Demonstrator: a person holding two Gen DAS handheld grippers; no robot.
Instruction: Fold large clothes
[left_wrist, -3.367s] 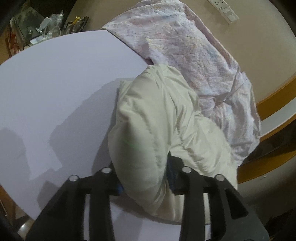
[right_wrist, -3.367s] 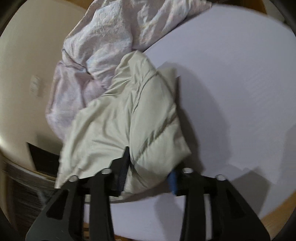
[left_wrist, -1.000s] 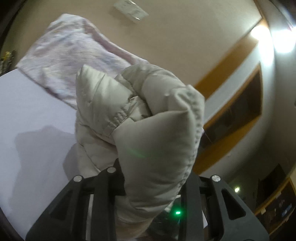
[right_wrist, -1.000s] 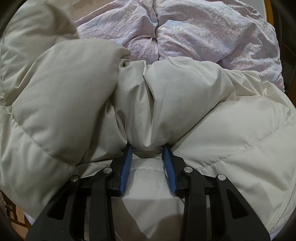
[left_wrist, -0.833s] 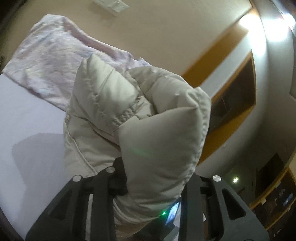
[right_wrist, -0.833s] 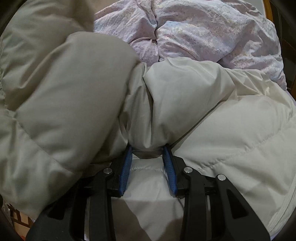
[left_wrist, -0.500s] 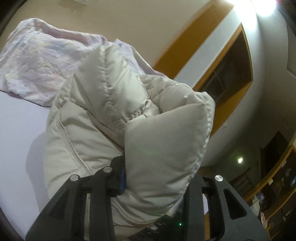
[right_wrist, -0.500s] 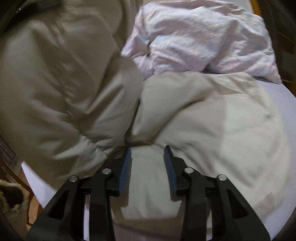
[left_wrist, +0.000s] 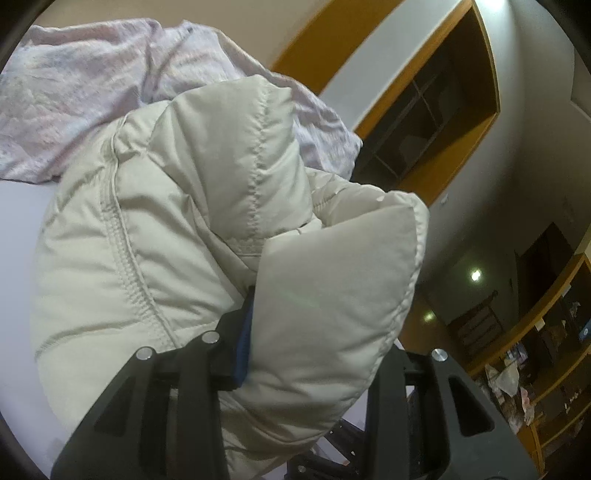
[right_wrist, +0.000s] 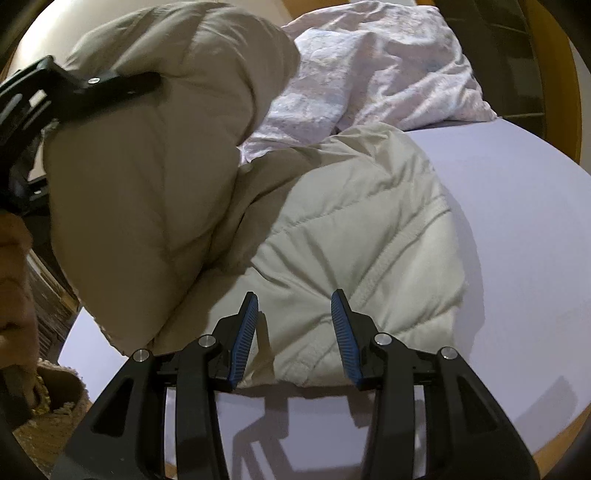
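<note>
A cream puffer jacket (right_wrist: 351, 229) lies on the pale lilac table top (right_wrist: 517, 221). One thick fold of it (left_wrist: 325, 295) is raised off the table, and my left gripper (left_wrist: 314, 332) is shut on that fold. Only the left blue pad shows; the padding hides the other finger. In the right wrist view the lifted fold (right_wrist: 147, 166) hangs at the left, with one black finger (right_wrist: 122, 82) of the left gripper on it. My right gripper (right_wrist: 294, 295) is open just above the jacket's near hem, with nothing between its pads.
A crumpled pink patterned quilt (right_wrist: 388, 66) lies behind the jacket, also visible from the left wrist (left_wrist: 92, 92). A person's hand (right_wrist: 14, 277) and a woven basket (right_wrist: 48, 406) are at the table's left edge. Wooden shelving (left_wrist: 424, 110) lines the wall.
The right gripper let go of the jacket fold, opened and drew back toward the hem. The left gripper swung sideways with its raised fold, still clamped, and rolled a little.
</note>
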